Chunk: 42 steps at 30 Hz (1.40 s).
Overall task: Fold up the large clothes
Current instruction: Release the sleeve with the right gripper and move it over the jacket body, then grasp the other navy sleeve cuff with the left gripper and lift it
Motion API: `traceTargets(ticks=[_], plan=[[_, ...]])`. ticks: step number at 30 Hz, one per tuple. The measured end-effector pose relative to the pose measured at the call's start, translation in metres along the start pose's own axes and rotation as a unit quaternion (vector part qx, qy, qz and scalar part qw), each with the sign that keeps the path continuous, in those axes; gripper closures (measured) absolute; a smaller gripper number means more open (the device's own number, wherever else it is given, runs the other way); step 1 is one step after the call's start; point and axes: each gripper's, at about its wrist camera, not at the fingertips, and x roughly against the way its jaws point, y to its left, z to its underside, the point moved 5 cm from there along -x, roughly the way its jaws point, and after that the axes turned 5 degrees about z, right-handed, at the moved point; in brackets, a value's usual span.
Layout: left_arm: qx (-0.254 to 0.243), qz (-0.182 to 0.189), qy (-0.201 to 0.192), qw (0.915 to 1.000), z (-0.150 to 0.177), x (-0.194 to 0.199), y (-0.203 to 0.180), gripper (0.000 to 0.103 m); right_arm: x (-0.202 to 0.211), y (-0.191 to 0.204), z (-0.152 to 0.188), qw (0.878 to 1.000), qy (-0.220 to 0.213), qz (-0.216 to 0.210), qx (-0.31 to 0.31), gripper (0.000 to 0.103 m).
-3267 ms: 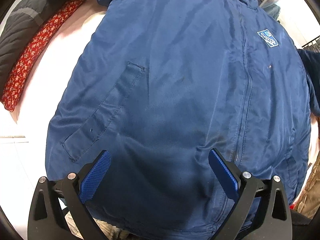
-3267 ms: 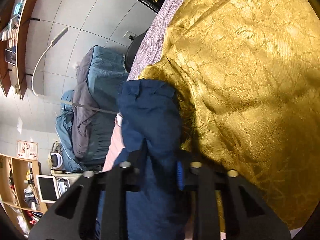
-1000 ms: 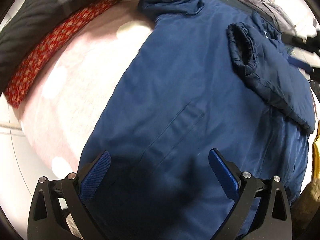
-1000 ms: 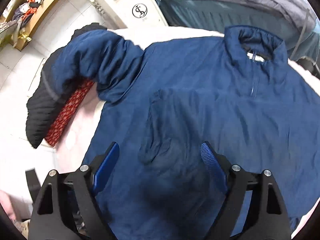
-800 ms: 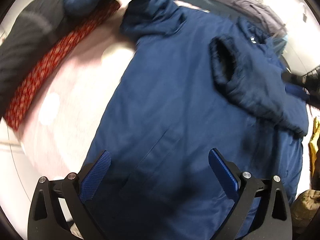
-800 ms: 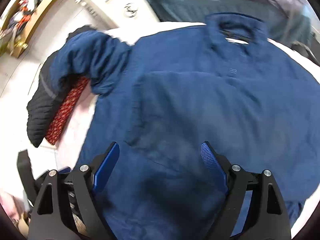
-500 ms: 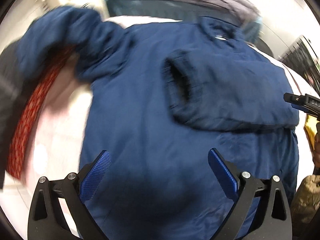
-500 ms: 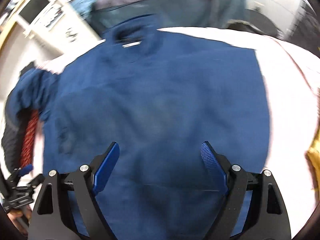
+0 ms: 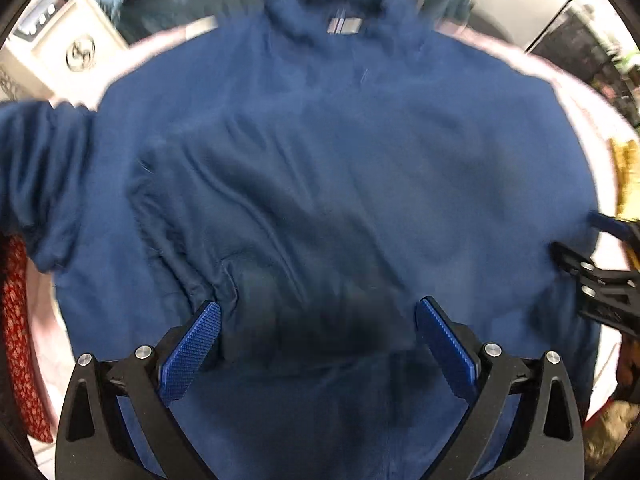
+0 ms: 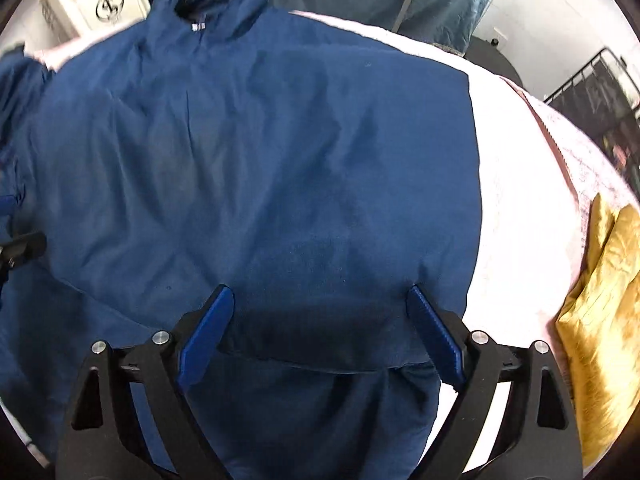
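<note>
One navy jacket (image 10: pixel 260 168) covers most of the pale pink bed cover (image 10: pixel 520 184), collar toward twelve o'clock, a sleeve folded across its body. The right gripper (image 10: pixel 316 320) hangs over the jacket's three o'clock edge with jaws far apart, having just been widening, nothing pinched between them. The left gripper (image 9: pixel 316 332) hovers above the folded sleeve, jaws likewise spread and empty. Bare cover lies free at three o'clock of the jacket, up to the gold fabric (image 10: pixel 600 320); red patterned cloth (image 9: pixel 16 320) bounds nine o'clock.
</note>
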Motion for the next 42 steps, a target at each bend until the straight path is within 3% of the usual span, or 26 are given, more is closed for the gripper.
traceTargets(ticks=[3,9,14,22,26,30,34,40,42], plan=[[0.01,-0.011,0.035,0.9993,-0.001,-0.027,0.006,0.005,-0.012,0.003,0.002,1.0,0.007,0.013,0.005,0.011],[0.004,-0.032,0.035,0.9989,-0.003,-0.041,0.002,0.005,-0.024,0.009,0.002,0.999,0.009,0.05,0.017,0.006],[0.003,-0.023,0.028,0.9993,0.001,-0.044,0.0,0.005,-0.026,0.006,0.006,0.998,0.021,0.062,0.006,0.006],[-0.009,-0.012,0.001,0.9999,0.022,-0.031,0.006,0.005,-0.021,-0.006,0.006,0.998,0.041,0.045,0.006,0.006],[-0.003,-0.01,-0.021,0.9997,0.037,-0.016,0.015,0.005,-0.003,-0.015,0.007,0.998,0.058,0.016,-0.028,0.006],[0.022,-0.008,-0.042,0.9988,0.046,0.001,0.02,0.006,0.028,-0.022,0.013,0.997,0.044,-0.019,-0.059,0.006],[0.067,0.018,-0.069,0.9952,0.063,0.024,0.036,0.006,0.055,-0.012,0.03,0.997,0.032,-0.042,-0.056,0.006],[0.145,0.046,-0.094,0.9838,0.107,0.053,0.093,0.007,0.081,0.03,0.074,0.996,0.031,-0.077,-0.032,0.006],[0.184,0.056,-0.102,0.9761,0.124,0.065,0.129,0.007,0.086,0.044,0.086,0.996,0.033,-0.083,-0.017,0.006]])
